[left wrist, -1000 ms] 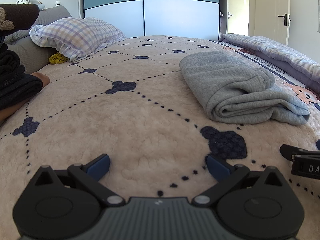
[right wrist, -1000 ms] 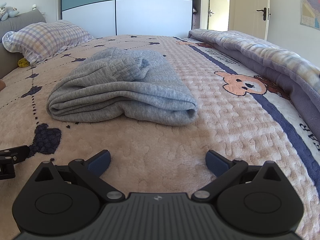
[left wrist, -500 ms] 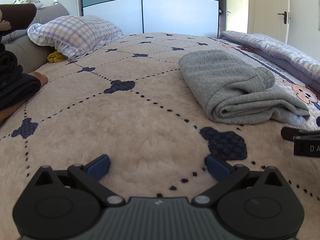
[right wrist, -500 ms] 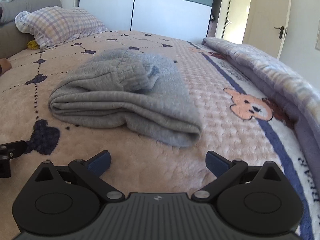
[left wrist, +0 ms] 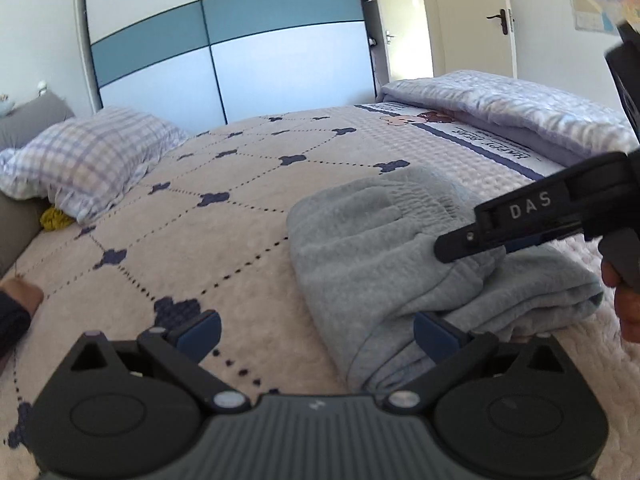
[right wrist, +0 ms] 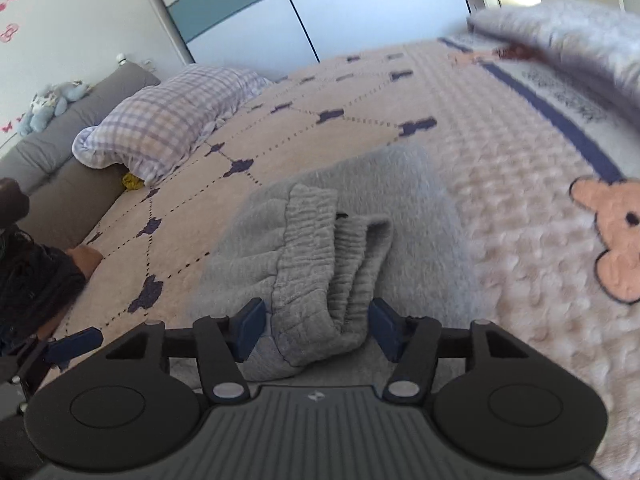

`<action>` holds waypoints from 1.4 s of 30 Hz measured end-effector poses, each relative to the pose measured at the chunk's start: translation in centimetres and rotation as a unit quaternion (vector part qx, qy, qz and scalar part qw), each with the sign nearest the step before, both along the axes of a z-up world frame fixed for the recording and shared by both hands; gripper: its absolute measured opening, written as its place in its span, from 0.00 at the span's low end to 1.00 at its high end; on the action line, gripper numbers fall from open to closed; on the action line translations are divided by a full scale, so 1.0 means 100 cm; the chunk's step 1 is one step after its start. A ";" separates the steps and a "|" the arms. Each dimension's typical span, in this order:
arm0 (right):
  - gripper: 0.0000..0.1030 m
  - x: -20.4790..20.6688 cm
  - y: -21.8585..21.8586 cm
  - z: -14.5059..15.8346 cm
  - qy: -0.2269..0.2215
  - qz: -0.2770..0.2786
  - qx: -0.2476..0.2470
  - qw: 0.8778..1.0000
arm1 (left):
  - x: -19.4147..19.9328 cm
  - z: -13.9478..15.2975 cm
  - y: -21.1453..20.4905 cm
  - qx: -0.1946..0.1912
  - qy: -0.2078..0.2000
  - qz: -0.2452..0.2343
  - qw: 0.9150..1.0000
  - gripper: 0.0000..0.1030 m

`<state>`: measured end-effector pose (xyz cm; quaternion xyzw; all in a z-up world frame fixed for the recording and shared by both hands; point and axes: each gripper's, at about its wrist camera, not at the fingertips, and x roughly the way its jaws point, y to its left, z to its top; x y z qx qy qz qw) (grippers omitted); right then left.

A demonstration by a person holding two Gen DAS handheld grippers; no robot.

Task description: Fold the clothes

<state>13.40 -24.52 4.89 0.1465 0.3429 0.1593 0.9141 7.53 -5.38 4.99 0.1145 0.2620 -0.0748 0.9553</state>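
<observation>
Over on the far left a checked pillow (left wrist: 84,156) sits against the grey headboard (right wrist: 60,148), a scrap of yellow cloth (left wrist: 56,218) tucked just beneath it; across the beige bed cover (left wrist: 192,248) with its dark clover marks we come to the left tongs (left wrist: 316,330), spread wide, the left blue pad over bare cover and the right pad at the near edge of the folded grey garment (left wrist: 384,248); that garment lies on the bed, centre-right; and here are the right tongs (right wrist: 318,330) above it, jaws closing in, the ribbed waistband (right wrist: 320,264) bunched between the pads (not yet pinched, gaps show on both sides); farther right, a bear print (right wrist: 612,232) on the cover and a rolled lilac quilt (left wrist: 520,116) along the bed's edge.
</observation>
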 end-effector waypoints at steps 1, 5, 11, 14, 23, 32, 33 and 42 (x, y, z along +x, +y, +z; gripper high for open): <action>0.55 -0.002 0.005 0.004 -0.009 0.010 -0.013 1.000 | 0.000 0.000 -0.003 0.001 -0.003 -0.009 1.000 1.00; 0.08 -0.012 -0.006 0.024 -0.033 0.025 0.050 0.998 | 0.002 -0.005 -0.012 -0.004 -0.008 -0.029 1.000 1.00; 0.11 -0.015 0.002 0.033 -0.031 0.034 0.016 0.999 | 0.014 -0.013 -0.017 -0.003 -0.009 -0.022 1.000 1.00; 0.21 -0.012 -0.014 0.018 -0.011 0.005 0.028 1.000 | 0.021 -0.019 -0.013 -0.006 -0.008 -0.023 1.000 1.00; 0.70 -0.037 -0.026 -0.010 -0.030 0.007 0.005 1.000 | 0.032 -0.012 0.019 -0.125 0.026 -0.016 0.992 0.36; 0.30 -0.036 0.046 -0.013 -0.066 0.120 -0.161 0.977 | 0.037 -0.022 0.106 -0.318 0.071 0.115 0.938 0.13; 0.18 -0.034 0.048 -0.010 -0.068 0.114 -0.161 0.978 | 0.033 -0.020 0.114 -0.322 0.063 0.126 0.936 0.11; 0.12 -0.074 -0.003 0.059 -0.129 0.013 -0.039 0.991 | -0.008 0.000 0.174 -0.359 0.024 0.175 0.916 0.00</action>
